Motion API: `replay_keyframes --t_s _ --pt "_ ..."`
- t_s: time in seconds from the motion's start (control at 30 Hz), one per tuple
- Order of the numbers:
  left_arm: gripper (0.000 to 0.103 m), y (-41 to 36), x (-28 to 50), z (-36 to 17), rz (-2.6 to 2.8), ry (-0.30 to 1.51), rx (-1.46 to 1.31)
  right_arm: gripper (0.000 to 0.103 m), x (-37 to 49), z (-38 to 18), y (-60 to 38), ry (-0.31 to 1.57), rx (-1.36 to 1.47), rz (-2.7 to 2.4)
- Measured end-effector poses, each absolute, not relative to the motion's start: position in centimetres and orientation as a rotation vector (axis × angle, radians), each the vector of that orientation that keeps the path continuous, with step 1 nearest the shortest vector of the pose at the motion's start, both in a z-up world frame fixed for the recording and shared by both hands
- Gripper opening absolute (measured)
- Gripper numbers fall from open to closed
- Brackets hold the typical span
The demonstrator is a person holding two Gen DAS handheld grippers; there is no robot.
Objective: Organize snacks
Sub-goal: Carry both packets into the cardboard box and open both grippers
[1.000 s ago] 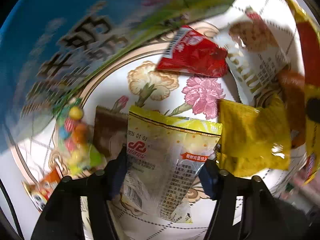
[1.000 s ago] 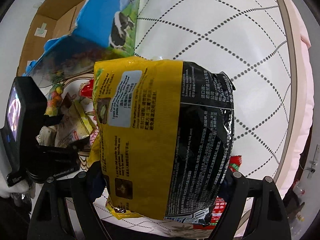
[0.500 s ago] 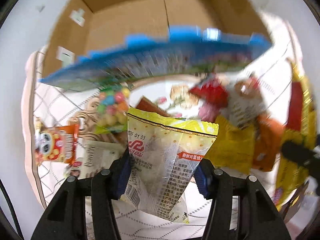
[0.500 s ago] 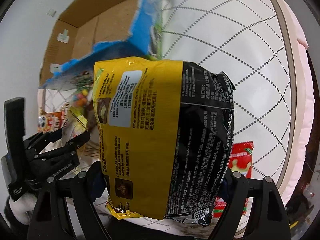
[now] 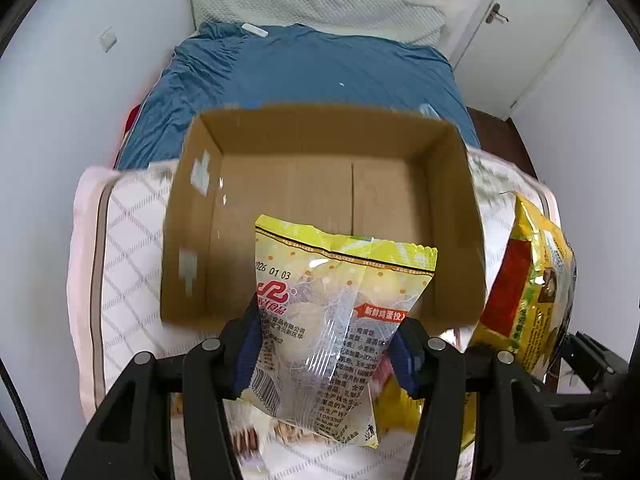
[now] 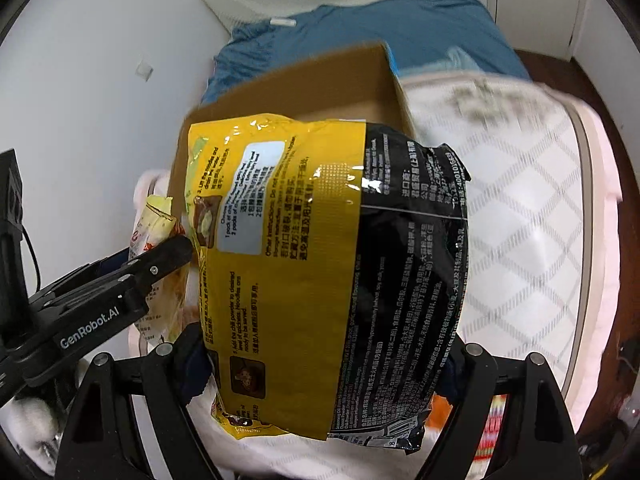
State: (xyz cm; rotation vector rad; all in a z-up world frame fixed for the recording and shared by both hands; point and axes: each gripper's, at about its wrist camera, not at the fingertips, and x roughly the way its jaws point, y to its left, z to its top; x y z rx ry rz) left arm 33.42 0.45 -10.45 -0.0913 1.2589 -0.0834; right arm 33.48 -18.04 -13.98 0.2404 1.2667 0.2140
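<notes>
Above quilted mat (image 5: 120, 240), both grippers tilted steeply down. Left gripper (image 5: 326, 340) clamps pale yellow snack packet (image 5: 332, 312) before open cardboard box (image 5: 320, 184). Right gripper (image 6: 324, 364), jaws wide, grips yellow-black noodle bag (image 6: 320, 264) by box.

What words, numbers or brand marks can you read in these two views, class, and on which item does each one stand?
"2026 01 03": date stamp on the pale yellow snack packet in the left gripper.
"GenRobot.AI": on the left gripper's black body in the right wrist view.
"Other Instructions": on the yellow and black noodle pack in the right gripper.
The Chinese print and the fine print on both packs are too small to read.
</notes>
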Motion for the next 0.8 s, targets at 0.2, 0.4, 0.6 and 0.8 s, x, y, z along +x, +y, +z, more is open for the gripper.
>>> replay_keyframes --t_s 0.2,0.4,0.6,0.8 --pt "0.052 2.4 40.8 -13.1 -0.070 1.341 -0.124 0.088 41.2 -15.9 -13.2 1.291 0.166 0.164" --pt "0.052 3.2 44.6 -18.4 -0.059 1.462 -0.150 0.088 45.4 -21.0 -10.8 1.382 0.088 0.114" --pt "0.054 2.9 44.6 -23.3 -0.098 1.584 -0.187 0.088 46.5 -26.1 -11.2 1.470 0.074 0.096" --pt "0.084 2.6 43.6 -23.8 -0.084 1.544 -0.122 0.094 47.1 -28.6 -11.9 1.526 0.060 0.083"
